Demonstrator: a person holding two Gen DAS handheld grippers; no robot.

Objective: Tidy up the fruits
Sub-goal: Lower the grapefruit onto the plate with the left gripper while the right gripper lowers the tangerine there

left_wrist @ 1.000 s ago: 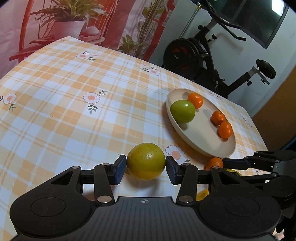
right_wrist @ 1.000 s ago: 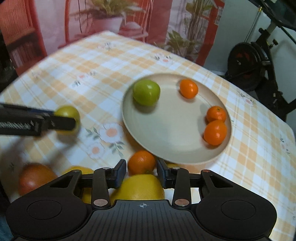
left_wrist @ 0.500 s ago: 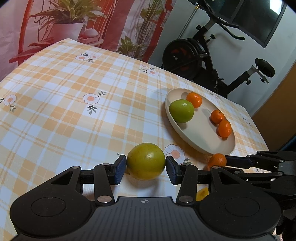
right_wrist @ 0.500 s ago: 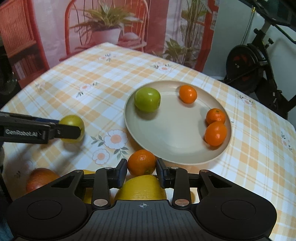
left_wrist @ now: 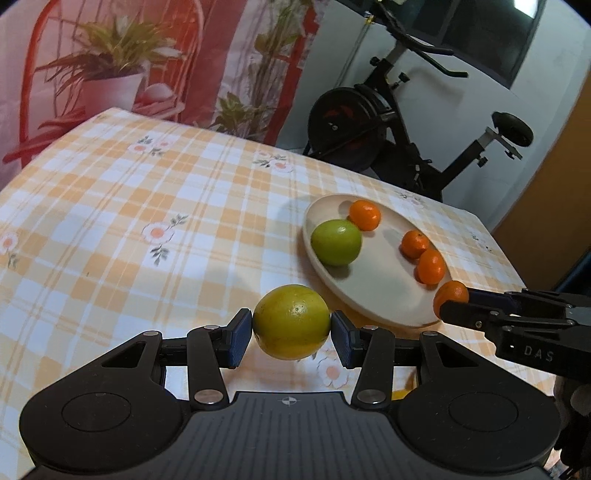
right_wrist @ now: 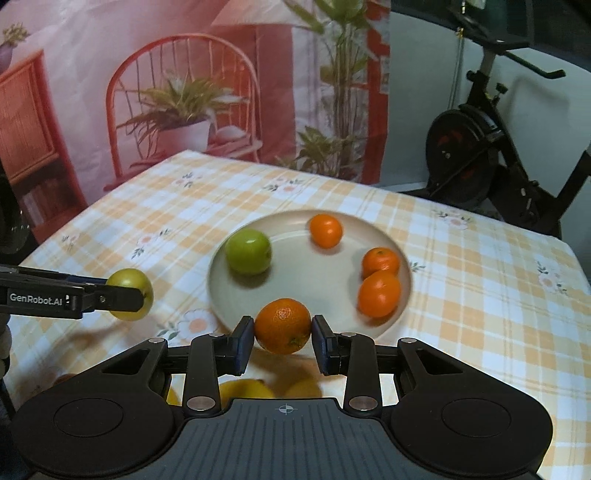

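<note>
Yellow-green citrus clamped between left gripper pads, above checked tablecloth beside plate. Mandarin pinched in right gripper at plate's near rim, stem end facing camera. Plate holds green apple, three mandarins.

A table in orange-and-white check cloth with daisy prints fills the middle; a printed backdrop of red chair and potted plant hangs upper left; a black exercise bike stands upper right by a pale wall; a dark window sits top right.
</note>
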